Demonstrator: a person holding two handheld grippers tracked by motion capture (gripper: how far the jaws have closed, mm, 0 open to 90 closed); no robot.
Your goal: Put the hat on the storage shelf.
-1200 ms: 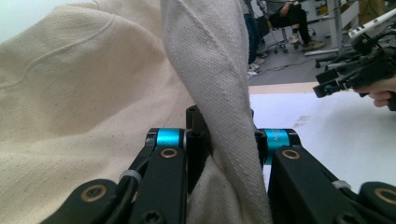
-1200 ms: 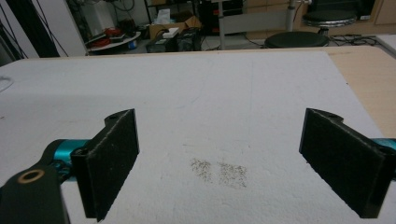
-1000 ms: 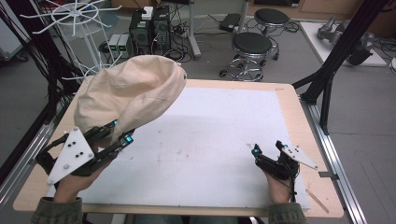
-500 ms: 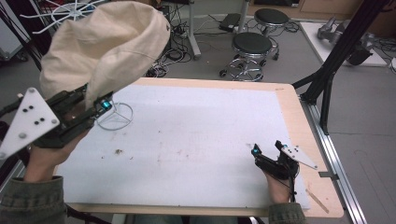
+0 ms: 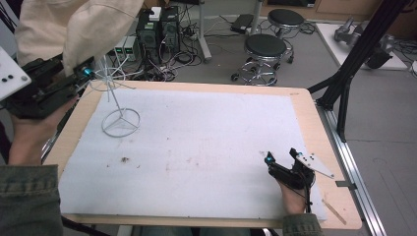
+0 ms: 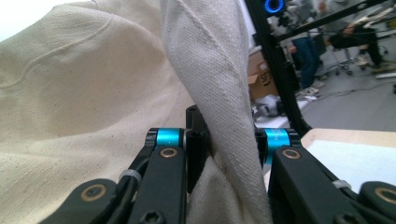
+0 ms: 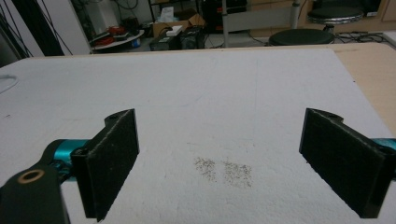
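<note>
1. Up at the left edge of the high view, a cream canvas hat (image 5: 74,24) is hanging in the air, its cloth sagging in soft folds above the far left corner of the tabletop (image 5: 314,128).
2. Seen along the left gripper (image 6: 229,149), the hat's fabric is showing a coarse weave, a stitched seam curving across the crown and a thick rolled fold dropping down the middle.
3. That fold is sitting between the two black jaws, which are clamping on it from either side, with the blue fittings just beside the cloth.
4. Below the hat, a white wire stand (image 5: 117,105) is standing on the white mat (image 5: 206,147), its ring base lying flat and its thin spokes spreading just beside the hat's lower edge.
5. Near the front right corner, the right gripper (image 5: 282,164) is resting low over the mat, well apart from the hat, its padded jaws standing wide apart with nothing between them.
</note>
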